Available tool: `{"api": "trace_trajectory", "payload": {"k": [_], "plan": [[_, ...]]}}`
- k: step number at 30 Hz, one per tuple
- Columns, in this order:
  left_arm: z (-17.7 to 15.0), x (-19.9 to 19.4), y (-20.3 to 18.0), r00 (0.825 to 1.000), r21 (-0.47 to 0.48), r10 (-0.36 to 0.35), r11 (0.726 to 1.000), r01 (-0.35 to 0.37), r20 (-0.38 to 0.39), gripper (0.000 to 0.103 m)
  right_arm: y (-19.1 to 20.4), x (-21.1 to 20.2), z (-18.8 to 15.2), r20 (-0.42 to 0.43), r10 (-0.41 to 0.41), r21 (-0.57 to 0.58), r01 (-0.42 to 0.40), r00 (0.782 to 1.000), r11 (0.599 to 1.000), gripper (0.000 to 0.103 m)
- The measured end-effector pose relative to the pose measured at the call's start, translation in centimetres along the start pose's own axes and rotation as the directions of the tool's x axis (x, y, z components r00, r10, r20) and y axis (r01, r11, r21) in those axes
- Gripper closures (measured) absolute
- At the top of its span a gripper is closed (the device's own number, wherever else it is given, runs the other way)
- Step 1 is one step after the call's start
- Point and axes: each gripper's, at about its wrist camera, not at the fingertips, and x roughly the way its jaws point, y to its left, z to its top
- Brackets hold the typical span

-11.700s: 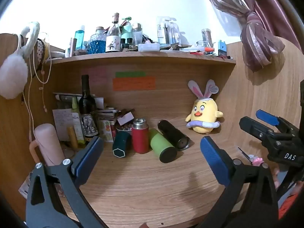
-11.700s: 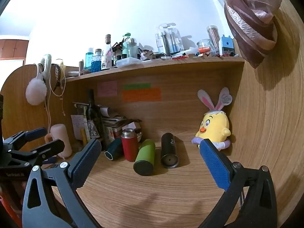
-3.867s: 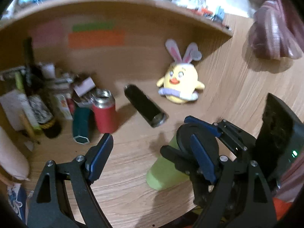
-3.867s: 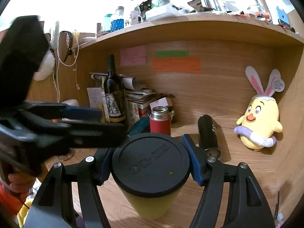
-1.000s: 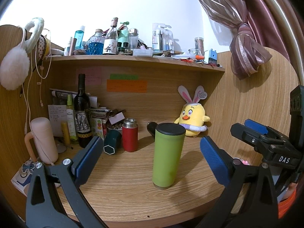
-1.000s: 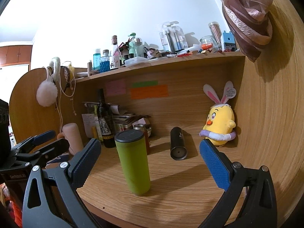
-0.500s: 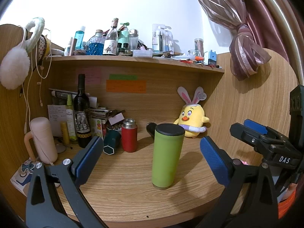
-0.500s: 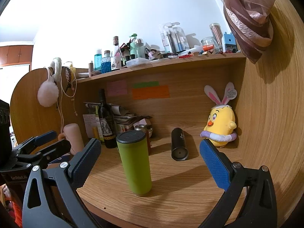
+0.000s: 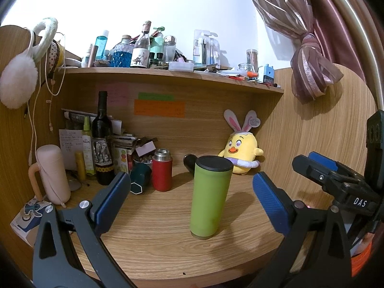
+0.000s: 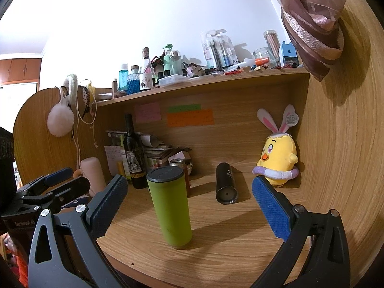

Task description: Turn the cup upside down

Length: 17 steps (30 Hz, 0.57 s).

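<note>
A tall green cup (image 9: pixel 210 198) with a black end on top stands upright near the front edge of the wooden desk (image 9: pixel 156 235); it also shows in the right wrist view (image 10: pixel 171 204). My left gripper (image 9: pixel 190 202) is open and empty, held back from the cup, which sits between its blue pads without contact. My right gripper (image 10: pixel 189 202) is open and empty, also short of the cup. Each gripper shows at the edge of the other's view: the right one (image 9: pixel 333 175) and the left one (image 10: pixel 55 182).
Behind the cup stand a red flask (image 9: pixel 162 173), a dark teal cup lying down (image 9: pixel 139 182), a black cup lying down (image 10: pixel 225 186), a wine bottle (image 9: pixel 102 141), a pink jug (image 9: pixel 51 174) and a yellow plush chick (image 9: pixel 240 152). A cluttered shelf (image 9: pixel 168 74) runs overhead.
Since 3.9 s ago my right gripper has let go of the green cup, which now stands on the desk. In the last second both grippers have barely moved.
</note>
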Motion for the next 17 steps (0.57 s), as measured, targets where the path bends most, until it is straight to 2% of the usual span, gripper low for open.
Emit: {"api": "trace_trajectory", "payload": {"k": [10, 17], "plan": [[-0.24, 0.39, -0.48, 0.999, 0.005, -0.033, 0.999, 0.033, -0.037, 0.0, -0.19, -0.11, 0.08, 0.0, 0.004, 0.002, -0.004, 1.0, 1.0, 0.0], [-0.25, 0.43, -0.39, 0.999, 0.001, -0.028, 1.0, 0.028, -0.038, 0.0, -0.24, -0.14, -0.01, -0.001, 0.005, 0.003, -0.005, 1.0, 1.0, 0.0]]}}
